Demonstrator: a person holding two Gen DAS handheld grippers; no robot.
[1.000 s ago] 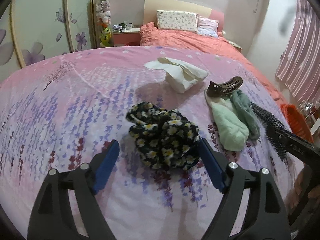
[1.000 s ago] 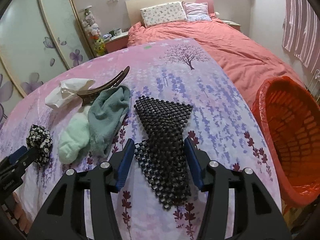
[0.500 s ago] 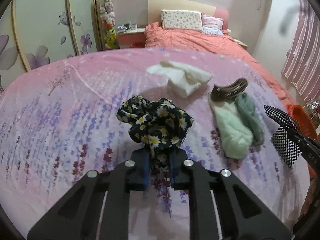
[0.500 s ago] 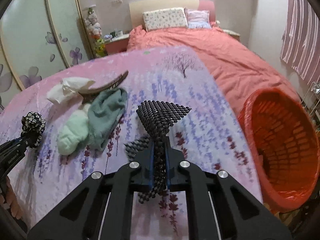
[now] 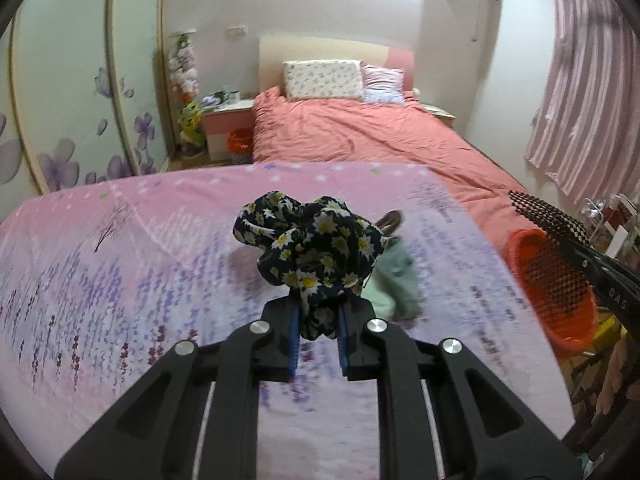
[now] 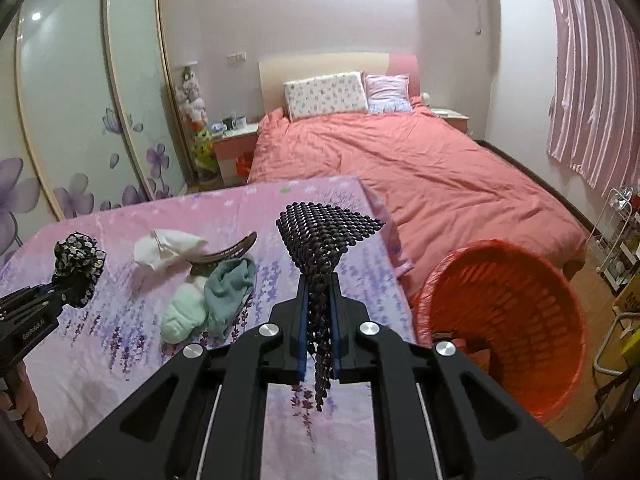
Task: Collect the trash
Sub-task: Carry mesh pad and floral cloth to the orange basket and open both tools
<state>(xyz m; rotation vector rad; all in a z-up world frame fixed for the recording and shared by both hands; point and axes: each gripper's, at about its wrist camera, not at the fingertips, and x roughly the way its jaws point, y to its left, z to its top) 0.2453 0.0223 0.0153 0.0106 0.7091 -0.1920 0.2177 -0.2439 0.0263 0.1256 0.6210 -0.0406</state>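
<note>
My left gripper [image 5: 318, 330] is shut on a black floral scrunchie [image 5: 308, 242] and holds it above the pink table cover; the scrunchie also shows at the left of the right wrist view [image 6: 78, 266]. My right gripper [image 6: 319, 330] is shut on a black beaded mat [image 6: 324, 232], lifted off the table, with its end hanging below the fingers. The mat also shows at the right of the left wrist view [image 5: 552, 216]. A red basket [image 6: 504, 320] stands on the floor right of the table.
On the pink table cover [image 6: 120, 360] lie a white crumpled cloth [image 6: 166, 250], a brown hair claw [image 6: 230, 252] and two green socks [image 6: 212, 300]. A coral bed [image 6: 420, 172] lies beyond. A wire rack [image 6: 618, 240] stands at the far right.
Both grippers closed on their items and lifted them off the table. Both have since risen higher, and the left view has swung toward the red basket.
</note>
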